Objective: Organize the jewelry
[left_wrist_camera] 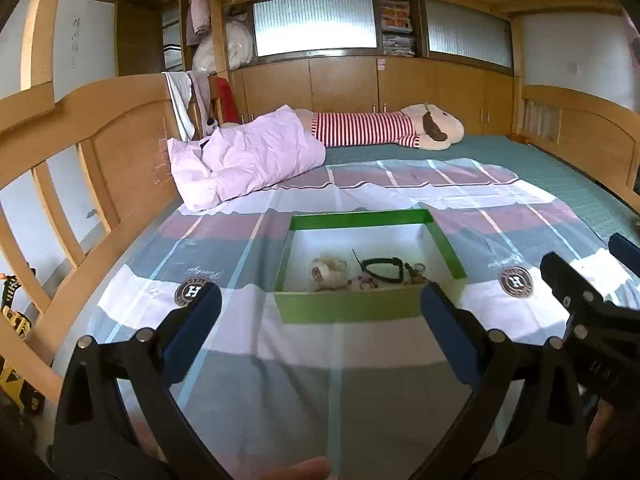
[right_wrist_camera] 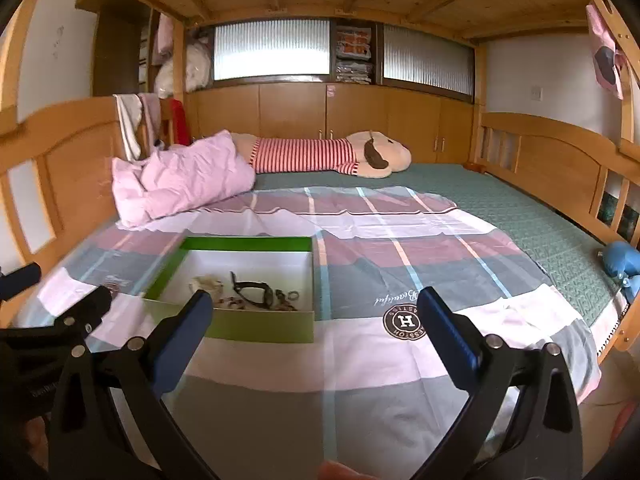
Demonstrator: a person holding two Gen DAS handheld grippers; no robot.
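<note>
A green box (left_wrist_camera: 344,307) with a white inside sits on the checked sheet (left_wrist_camera: 280,344). It holds several jewelry pieces: a black band (left_wrist_camera: 384,270), a pale beaded piece (left_wrist_camera: 326,272) and small rings (left_wrist_camera: 416,270). My left gripper (left_wrist_camera: 320,296) is open and empty, just in front of the box. In the right wrist view the box (right_wrist_camera: 260,326) lies left of centre with the black band (right_wrist_camera: 256,290) inside. My right gripper (right_wrist_camera: 314,312) is open and empty, to the right of the box front. The right gripper also shows in the left wrist view (left_wrist_camera: 584,276).
A pink pillow (left_wrist_camera: 244,156) and a striped plush toy (left_wrist_camera: 384,128) lie at the far end of the bed. Wooden rails (left_wrist_camera: 100,168) run along both sides. A blue item (right_wrist_camera: 624,264) lies at the right bed edge.
</note>
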